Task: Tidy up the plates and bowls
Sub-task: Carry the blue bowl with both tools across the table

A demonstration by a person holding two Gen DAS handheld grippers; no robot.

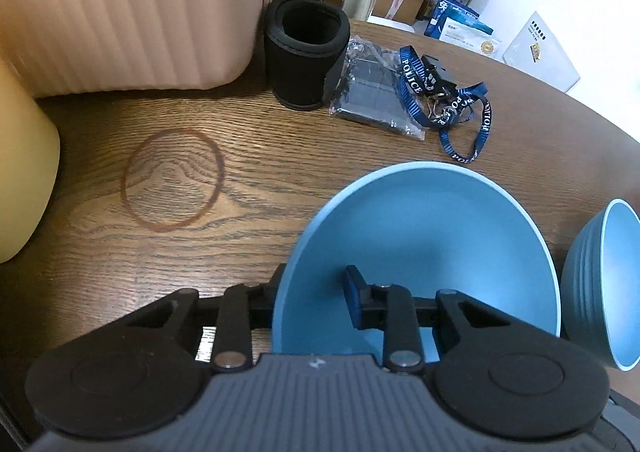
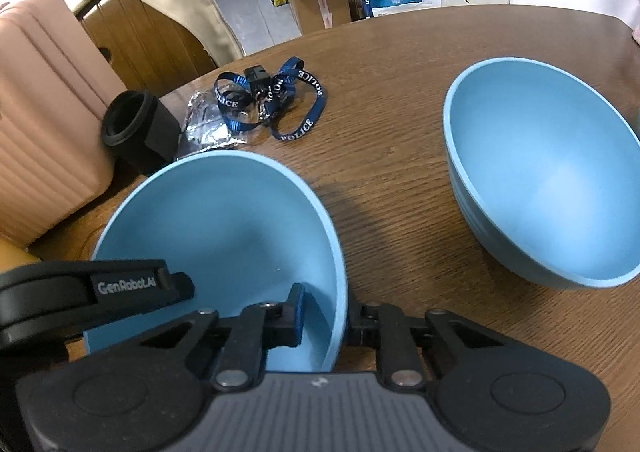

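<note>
Both my left tool and right tool are clamped on the wide matte-blue bowl's rim; I should lift evenly toward the second blue bowl.

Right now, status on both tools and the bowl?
Left tool and right tool both clamped on near bowl, opposite rims. Second bowl apart on table. Lanyard and black sleeve beyond, not blocking.
</note>
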